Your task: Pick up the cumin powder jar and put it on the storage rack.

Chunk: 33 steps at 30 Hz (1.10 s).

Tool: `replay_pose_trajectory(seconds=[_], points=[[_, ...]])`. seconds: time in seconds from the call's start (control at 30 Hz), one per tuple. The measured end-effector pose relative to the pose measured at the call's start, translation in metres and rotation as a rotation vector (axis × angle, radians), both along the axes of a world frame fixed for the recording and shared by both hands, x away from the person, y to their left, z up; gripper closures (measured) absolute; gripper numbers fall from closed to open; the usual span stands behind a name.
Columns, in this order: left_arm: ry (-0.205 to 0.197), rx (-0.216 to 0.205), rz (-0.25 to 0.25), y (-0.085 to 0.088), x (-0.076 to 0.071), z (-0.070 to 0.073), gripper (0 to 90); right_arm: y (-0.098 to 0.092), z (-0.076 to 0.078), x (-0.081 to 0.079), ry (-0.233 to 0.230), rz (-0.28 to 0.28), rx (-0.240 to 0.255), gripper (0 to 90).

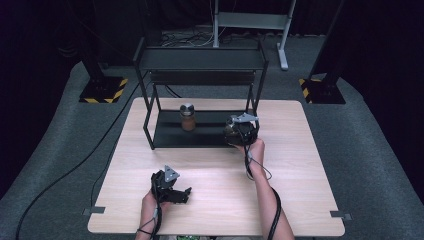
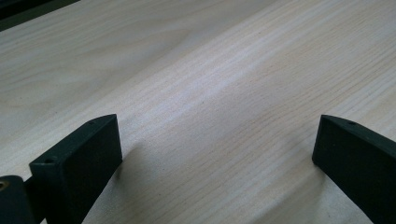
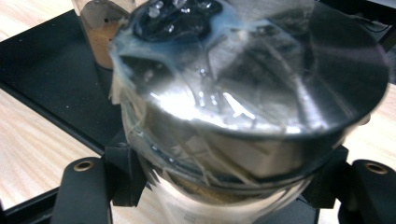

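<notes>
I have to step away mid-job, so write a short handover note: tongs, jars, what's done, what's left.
Right tongs: shut on the jar with the silver lid, held at the front right of the black rack, at its bottom shelf.
Left tongs: open, nothing between them, low over the bare wooden table near the person's side.
Second jar: standing upright on the bottom shelf, left of the held one.
Done: one jar shelved.
Left: probably set the held jar down on the shelf and release.
</notes>
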<state>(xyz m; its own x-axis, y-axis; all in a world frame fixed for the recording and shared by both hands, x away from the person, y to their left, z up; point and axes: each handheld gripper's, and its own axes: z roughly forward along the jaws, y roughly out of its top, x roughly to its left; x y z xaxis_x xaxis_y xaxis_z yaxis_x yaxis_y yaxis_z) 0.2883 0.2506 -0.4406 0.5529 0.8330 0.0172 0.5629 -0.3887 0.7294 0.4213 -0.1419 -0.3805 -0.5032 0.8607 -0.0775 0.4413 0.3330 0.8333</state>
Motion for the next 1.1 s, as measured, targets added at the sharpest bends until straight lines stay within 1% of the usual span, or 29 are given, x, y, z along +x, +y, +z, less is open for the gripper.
replay_pose_trajectory(seconds=[0.3,0.63,0.97,1.1], points=[[-0.001,-0.001,0.001,0.000,0.000,0.000,0.9,0.004,-0.004,0.004,-0.019,-0.017,0.006,29.8],[-0.001,0.000,-0.001,0.000,0.000,0.000,1.0,0.008,-0.008,0.012,-0.017,-0.039,0.006,29.9],[0.001,-0.001,-0.002,0.000,0.000,0.000,1.0,0.010,-0.014,0.016,-0.045,-0.064,0.019,29.9],[0.001,-0.001,-0.002,0.000,0.000,0.000,1.0,0.012,-0.014,0.019,-0.044,-0.069,0.017,29.9]])
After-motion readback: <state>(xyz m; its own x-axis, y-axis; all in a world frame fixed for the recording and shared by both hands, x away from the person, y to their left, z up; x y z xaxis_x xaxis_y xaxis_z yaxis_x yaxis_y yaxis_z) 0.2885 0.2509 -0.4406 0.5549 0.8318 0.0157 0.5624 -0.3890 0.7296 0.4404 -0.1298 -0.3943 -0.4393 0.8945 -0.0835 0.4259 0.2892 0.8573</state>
